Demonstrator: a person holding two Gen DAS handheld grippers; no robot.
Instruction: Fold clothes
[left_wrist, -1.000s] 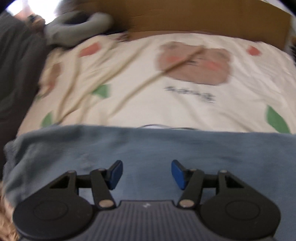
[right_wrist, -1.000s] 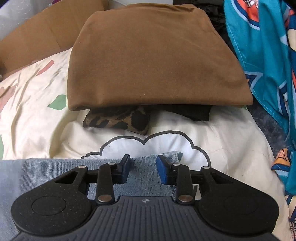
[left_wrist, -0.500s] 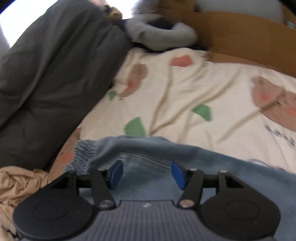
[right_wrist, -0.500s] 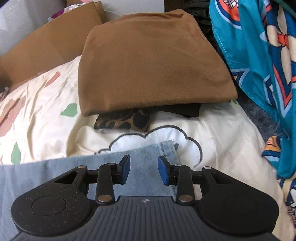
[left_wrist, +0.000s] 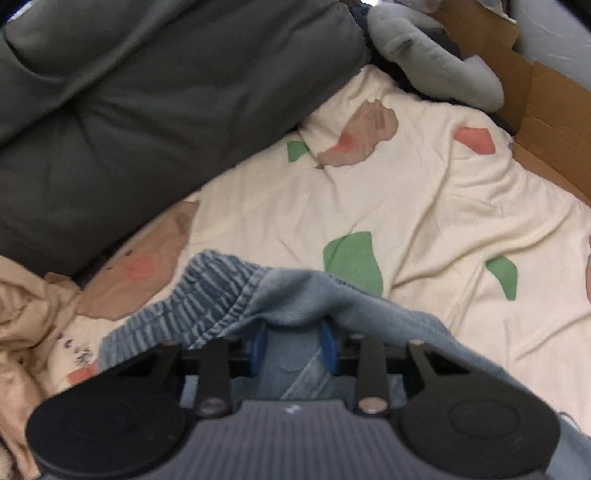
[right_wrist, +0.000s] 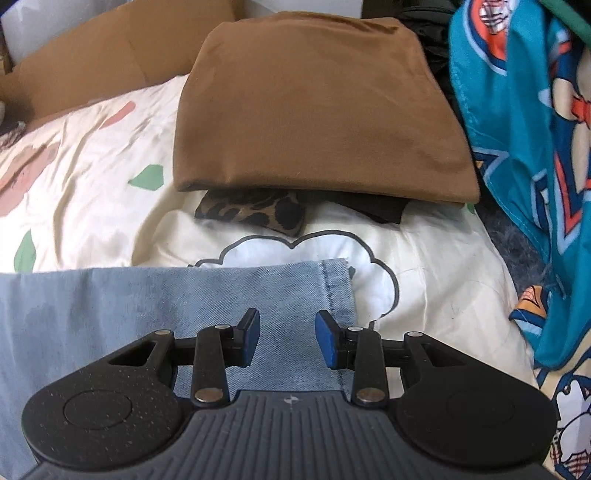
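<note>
**Bed crowded, waistband grip shallow**

Cream printed bedsheet (left_wrist: 424, 206) lies under your jeans (right_wrist: 110, 317), low in both frames. Your left gripper (left_wrist: 293, 347) is closing on bunched denim at the waistband (left_wrist: 207, 291); that thin bite may slip. Your right gripper (right_wrist: 286, 338) hovers spread over the hem. Folded brown cloth (right_wrist: 317, 103) crowds the upper frame.

You see a cream bed cover (right_wrist: 424, 266) with blue jeans (right_wrist: 147, 302) at the bottom and folded brown cloth (right_wrist: 314, 110) up top.
</note>
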